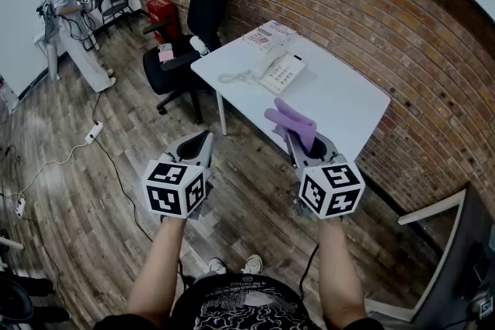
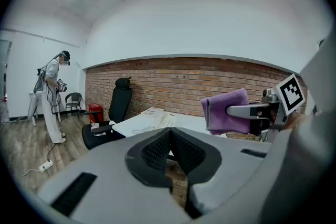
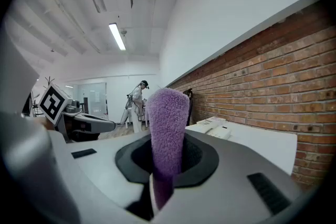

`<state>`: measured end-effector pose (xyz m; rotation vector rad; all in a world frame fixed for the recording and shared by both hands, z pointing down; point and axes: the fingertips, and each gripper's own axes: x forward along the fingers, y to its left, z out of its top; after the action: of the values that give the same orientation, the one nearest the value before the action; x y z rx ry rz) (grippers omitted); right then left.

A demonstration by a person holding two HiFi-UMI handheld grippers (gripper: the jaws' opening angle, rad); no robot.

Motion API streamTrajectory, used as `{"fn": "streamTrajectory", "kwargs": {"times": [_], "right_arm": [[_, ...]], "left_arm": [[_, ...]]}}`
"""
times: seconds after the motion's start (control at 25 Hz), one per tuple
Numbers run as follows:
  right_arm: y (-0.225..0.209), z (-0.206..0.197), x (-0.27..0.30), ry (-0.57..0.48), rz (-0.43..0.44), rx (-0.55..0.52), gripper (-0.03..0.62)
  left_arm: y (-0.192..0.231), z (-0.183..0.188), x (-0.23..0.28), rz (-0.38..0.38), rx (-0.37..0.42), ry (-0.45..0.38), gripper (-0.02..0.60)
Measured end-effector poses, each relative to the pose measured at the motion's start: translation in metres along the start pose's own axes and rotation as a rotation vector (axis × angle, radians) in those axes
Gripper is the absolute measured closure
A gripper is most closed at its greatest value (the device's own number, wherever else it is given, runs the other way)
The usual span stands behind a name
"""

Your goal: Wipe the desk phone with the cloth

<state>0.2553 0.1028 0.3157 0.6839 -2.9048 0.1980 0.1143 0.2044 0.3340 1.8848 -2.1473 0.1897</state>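
Right gripper (image 1: 304,141) clamped on a folded purple cloth (image 1: 291,122) that stands up from its jaws, left gripper (image 1: 201,141) with jaws pressed together on nothing, both held over the floor before the white table (image 1: 344,100), on which the desk phone (image 1: 279,72) rests beside papers (image 1: 270,35).

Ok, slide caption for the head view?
Right gripper holds purple cloth near the white table with the desk phone; left gripper shut, empty.
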Motion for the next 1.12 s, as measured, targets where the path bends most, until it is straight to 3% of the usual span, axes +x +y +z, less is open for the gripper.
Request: {"fn": "streamTrajectory", "kwargs": {"times": [0.52,1.12], "right_arm": [[-0.017,-0.003,0.006,0.004,0.054,0.007,0.551],[-0.05,-0.003,0.07,0.026,0.015,0.012,0.551]], "left_arm": [[-0.014,0.0,0.016,0.025,0.014,0.013,0.575],[0.027,0.015,0.087,-0.02,0.021,0.018,0.575]]}}
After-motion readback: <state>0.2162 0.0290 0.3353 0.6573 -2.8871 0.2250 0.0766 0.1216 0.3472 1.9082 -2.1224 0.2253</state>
